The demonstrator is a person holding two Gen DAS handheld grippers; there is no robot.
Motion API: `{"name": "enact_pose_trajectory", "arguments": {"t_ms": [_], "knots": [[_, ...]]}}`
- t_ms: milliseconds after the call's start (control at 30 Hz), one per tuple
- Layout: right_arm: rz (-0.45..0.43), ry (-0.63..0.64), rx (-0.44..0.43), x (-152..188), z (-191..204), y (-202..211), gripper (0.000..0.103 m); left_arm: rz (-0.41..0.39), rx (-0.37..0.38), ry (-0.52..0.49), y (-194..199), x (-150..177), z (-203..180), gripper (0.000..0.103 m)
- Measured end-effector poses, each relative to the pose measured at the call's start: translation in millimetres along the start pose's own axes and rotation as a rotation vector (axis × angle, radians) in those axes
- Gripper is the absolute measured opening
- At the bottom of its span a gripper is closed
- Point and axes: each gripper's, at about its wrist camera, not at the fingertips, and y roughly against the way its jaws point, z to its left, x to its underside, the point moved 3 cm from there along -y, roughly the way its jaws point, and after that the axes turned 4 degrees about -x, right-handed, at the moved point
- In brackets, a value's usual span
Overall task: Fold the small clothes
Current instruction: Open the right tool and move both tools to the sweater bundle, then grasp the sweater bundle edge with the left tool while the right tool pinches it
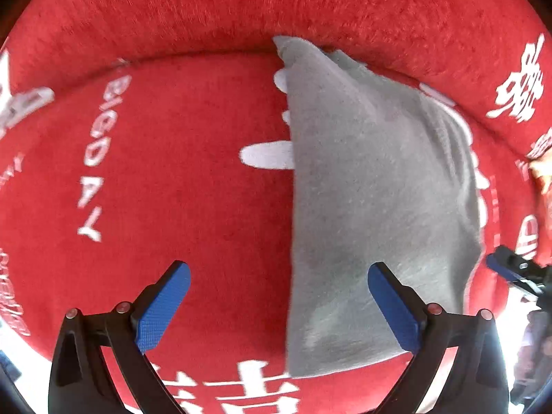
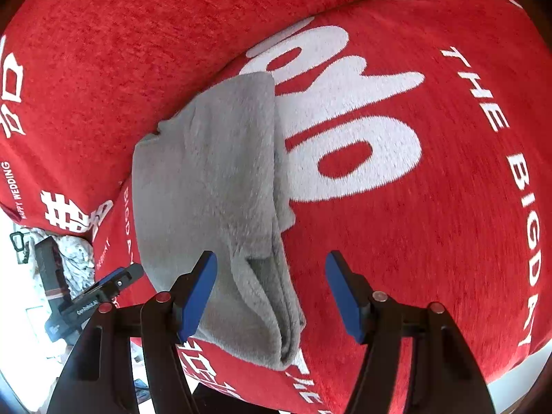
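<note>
A grey fleece garment [image 1: 372, 193] lies folded lengthwise on a red cushion with white lettering [image 1: 172, 179]. My left gripper [image 1: 279, 305] is open and empty; the garment's left edge lies between its blue pads. In the right wrist view the garment [image 2: 214, 186] shows layered folds at its near right edge. My right gripper [image 2: 272, 296] is open and empty, hovering over that near edge. Each gripper shows at the side of the other view: the right gripper [image 1: 517, 272], the left gripper [image 2: 103, 286].
The red backrest [image 1: 276, 7] rises behind the cushion. The cushion's front edge [image 2: 517, 362] drops off at the lower right. Crumpled white cloth and a dark box [image 2: 51, 265] lie beyond the cushion's left side.
</note>
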Motion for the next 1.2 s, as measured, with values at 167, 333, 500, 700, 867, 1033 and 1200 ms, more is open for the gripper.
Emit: {"name": "enact_pose_trajectory", "arguments": {"t_ms": [167,333,500,700,867,1033,1200], "knots": [[0.009,-0.025,-0.047,-14.2,-6.6,-6.7,0.069,-0.019,0.054,0.040,-2.2,-16.0,3.1,0.103],[0.034,-0.047,-0.110,-28.6,-12.9,-21.8,0.069,-0.012,0.127,0.038,-14.8,-30.7,-6.3,0.103],[0.071,-0.052,-0.198,-41.1,-19.2,-41.2,0.069,0.016,0.203,0.043,-39.4,-40.5,-12.8,0.103],[0.133,0.010,-0.326,-50.9,-3.8,-65.2,0.071,0.035,0.297,0.052,-52.8,-48.2,-25.6,0.103],[0.148,0.053,-0.374,-54.8,10.7,-80.2,0.072,0.030,0.264,-0.035,-58.4,-50.5,-56.2,0.103],[0.135,-0.008,-0.366,-46.2,6.4,-76.4,0.033,-0.023,0.273,-0.027,-44.8,-47.1,-55.8,0.067],[0.107,-0.016,-0.476,-36.0,30.5,-59.9,0.030,-0.051,0.355,-0.022,-22.2,-39.4,-42.4,0.044]]}}
